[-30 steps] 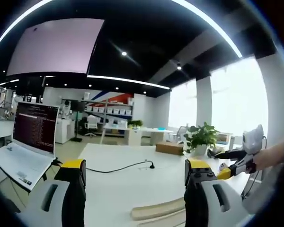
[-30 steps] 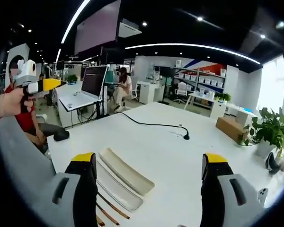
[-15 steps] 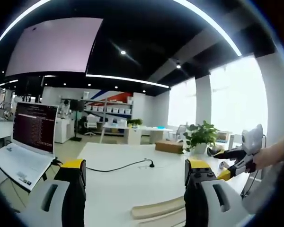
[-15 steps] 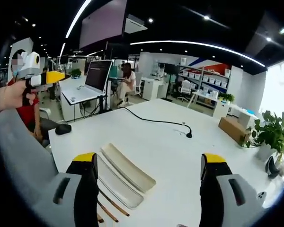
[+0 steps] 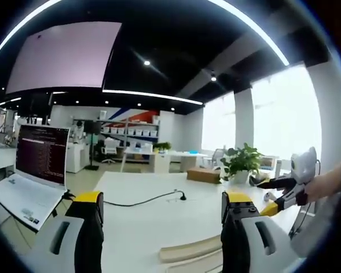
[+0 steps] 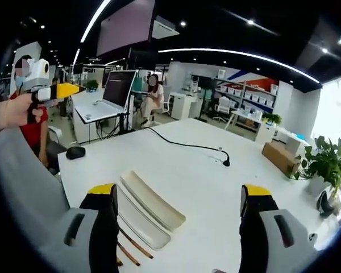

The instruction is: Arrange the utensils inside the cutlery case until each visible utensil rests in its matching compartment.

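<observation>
Cutlery case (image 6: 150,207) lies low on the white bench (image 6: 216,187), just ahead of your right gripper (image 6: 179,224), its jaws spread and empty. Left gripper (image 5: 159,227) is spread too, empty, aimed high. Drop both lower, bring the brown utensil handles (image 6: 133,244) beside the case into view before pinching.

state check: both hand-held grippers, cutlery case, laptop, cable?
left hand-held gripper: open, empty, held above the table.
right hand-held gripper: open, empty, over the table.
cutlery case: flat on the white table, cream compartments face up, thin brown sticks at its near end.
laptop: lid open, screen lit.
black cable: lying loose on the table.
</observation>
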{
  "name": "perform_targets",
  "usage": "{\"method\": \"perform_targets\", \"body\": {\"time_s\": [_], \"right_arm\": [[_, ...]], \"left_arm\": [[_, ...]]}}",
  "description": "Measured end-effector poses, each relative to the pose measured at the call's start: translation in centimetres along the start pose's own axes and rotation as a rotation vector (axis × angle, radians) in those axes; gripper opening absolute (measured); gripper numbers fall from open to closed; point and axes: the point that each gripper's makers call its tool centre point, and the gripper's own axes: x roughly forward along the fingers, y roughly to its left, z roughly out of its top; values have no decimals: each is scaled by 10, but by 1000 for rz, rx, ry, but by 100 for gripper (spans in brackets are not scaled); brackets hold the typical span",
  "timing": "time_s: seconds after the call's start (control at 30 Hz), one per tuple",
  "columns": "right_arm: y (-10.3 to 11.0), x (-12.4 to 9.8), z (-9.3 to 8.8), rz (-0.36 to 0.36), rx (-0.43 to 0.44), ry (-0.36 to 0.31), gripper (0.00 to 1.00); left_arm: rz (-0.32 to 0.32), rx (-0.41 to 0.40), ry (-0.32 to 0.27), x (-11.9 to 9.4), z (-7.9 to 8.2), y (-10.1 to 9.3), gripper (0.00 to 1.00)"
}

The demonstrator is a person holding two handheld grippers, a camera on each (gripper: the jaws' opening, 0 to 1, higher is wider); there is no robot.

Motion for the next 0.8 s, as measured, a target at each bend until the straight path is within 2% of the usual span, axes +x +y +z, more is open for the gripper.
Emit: {"method": "perform_targets", "body": {"time_s": [0.5, 0.57, 0.67, 0.73, 0.77, 0.8], "right_arm": [[-1, 0, -2, -10, -24, 20, 89], [-4, 2, -7, -26, -41, 52, 89], [-4, 3, -8, -15, -33, 59, 87], [-7, 3, -8, -18, -30, 72, 86], [-9, 3, -10, -20, -30, 87, 86], [-11, 3, -17, -13, -19, 136, 85]], "left_arm": [[-17, 13, 6, -5, 2, -3, 87], [-27, 32, 14, -9, 4, -4, 87], [-42, 20, 13, -14, 8, -3, 88], [-30, 42, 28, -20, 6, 3, 88], [-30, 50, 39, -24, 4, 4, 88], [-29, 64, 55, -30, 1, 8, 88]]}}
